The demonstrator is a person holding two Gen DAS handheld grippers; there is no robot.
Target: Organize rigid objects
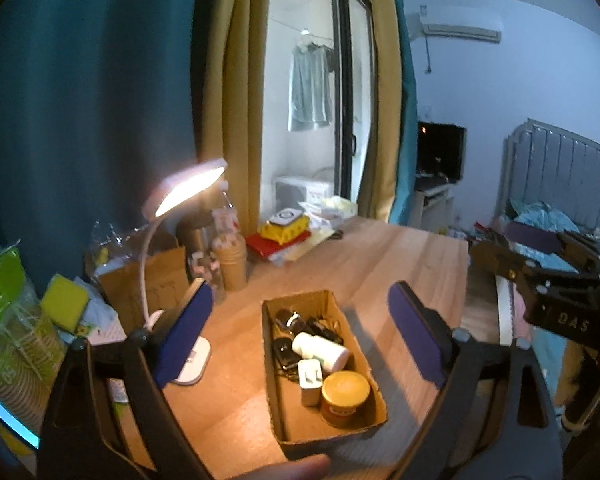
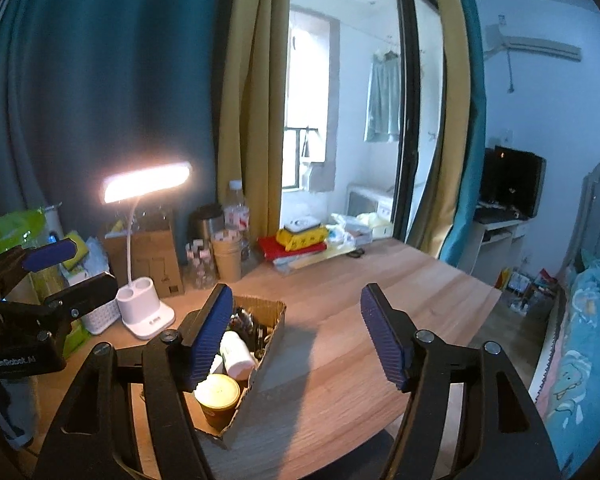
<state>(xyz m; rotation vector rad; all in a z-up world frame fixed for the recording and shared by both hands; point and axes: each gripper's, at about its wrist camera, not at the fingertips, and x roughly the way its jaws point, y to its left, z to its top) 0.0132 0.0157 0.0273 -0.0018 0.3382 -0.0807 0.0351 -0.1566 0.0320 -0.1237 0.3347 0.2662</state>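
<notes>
My sorting looks close to finished, as far as I can judge: the cardboard box (image 1: 324, 364), low and centre in the left wrist view, already holds the white bottle (image 1: 320, 351), the white charger plug (image 1: 310, 383), the yellow-lidded jar (image 1: 345, 398) and a tangle of dark small items (image 1: 300, 326) I cannot name. The bare table (image 1: 412, 256) around the box shows nothing loose nearby — the clutter at the left edge by the lamp (image 1: 188, 188) may or may not be mine to sort. The box's long axis runs from the lower edge of the frame up toward the window; the bottle lies on its side across that axis, cap toward the lower right. My left tool (image 1: 300, 336) hangs spread wide and empty over the box; my right tool (image 2: 296, 340) is likewise wide apart, gripping nothing, with the box at lower left.
</notes>
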